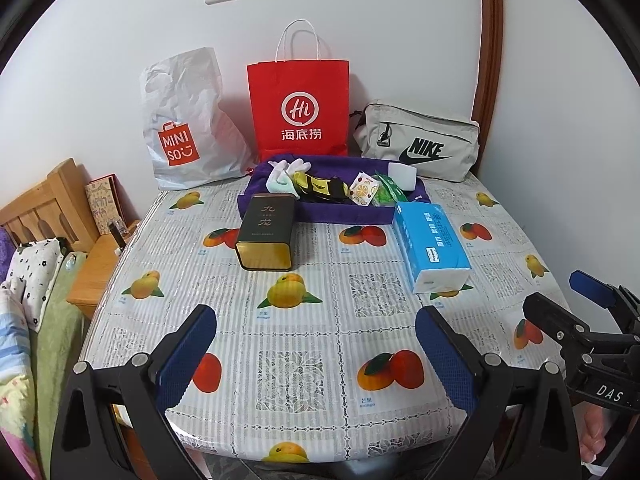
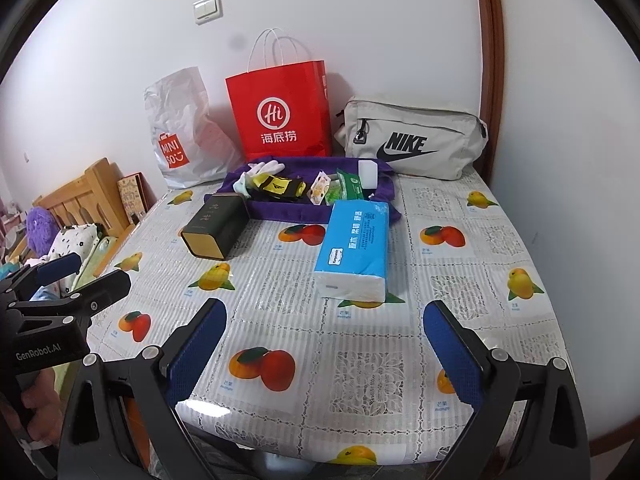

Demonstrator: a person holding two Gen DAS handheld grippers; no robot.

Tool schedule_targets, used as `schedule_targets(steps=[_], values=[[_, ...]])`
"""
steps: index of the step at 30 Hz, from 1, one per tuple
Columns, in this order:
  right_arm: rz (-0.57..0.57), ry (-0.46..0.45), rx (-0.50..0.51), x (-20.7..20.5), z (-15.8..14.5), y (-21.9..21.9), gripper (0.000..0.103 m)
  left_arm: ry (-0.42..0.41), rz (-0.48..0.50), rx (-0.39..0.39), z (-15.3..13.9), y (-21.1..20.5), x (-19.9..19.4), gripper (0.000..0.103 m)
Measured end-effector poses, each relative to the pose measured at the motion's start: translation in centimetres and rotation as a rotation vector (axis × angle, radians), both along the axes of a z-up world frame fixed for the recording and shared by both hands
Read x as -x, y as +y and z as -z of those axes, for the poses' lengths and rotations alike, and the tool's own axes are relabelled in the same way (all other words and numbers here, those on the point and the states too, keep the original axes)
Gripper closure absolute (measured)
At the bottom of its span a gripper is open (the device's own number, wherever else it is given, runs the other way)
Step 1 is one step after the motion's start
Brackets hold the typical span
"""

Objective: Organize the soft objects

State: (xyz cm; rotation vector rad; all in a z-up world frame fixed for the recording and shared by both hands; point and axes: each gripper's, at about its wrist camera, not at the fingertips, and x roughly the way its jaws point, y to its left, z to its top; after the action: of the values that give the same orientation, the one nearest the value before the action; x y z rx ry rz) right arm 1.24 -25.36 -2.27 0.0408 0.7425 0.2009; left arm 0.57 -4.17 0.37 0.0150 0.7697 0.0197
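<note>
Left gripper [image 1: 316, 344]: released, jaws spread wide, grasping nothing, above the near table edge
Right gripper [image 2: 334, 348]: released too, empty
Tissue pack [image 2: 354, 248]: 12 o'clock from the right gripper, on the fruit-print tablecloth [image 2: 440, 300]
Purple cloth [image 1: 312, 214]: 12 o'clock, carrying white gloves [image 1: 286, 174] and small packets
Dark tin [image 1: 266, 236]: lying at 11 o'clock, touching the cloth

Bright, even light — sharp, fisheye-bent edges.
</note>
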Motion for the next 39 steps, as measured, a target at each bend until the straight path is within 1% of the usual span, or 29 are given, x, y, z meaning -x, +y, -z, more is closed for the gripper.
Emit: schedule_targets(steps=[11,39], values=[[-0.003,-0.011,0.003,0.21,-0.32,0.11,0.005,0.0,-0.003,0.01,-0.07,0.36,0.07,0.002],[-0.009,-0.018,0.008,0.21,-0.67,0.57,0.005,-0.002,-0.008,0.008,-0.18,0.45,0.13,0.002]])
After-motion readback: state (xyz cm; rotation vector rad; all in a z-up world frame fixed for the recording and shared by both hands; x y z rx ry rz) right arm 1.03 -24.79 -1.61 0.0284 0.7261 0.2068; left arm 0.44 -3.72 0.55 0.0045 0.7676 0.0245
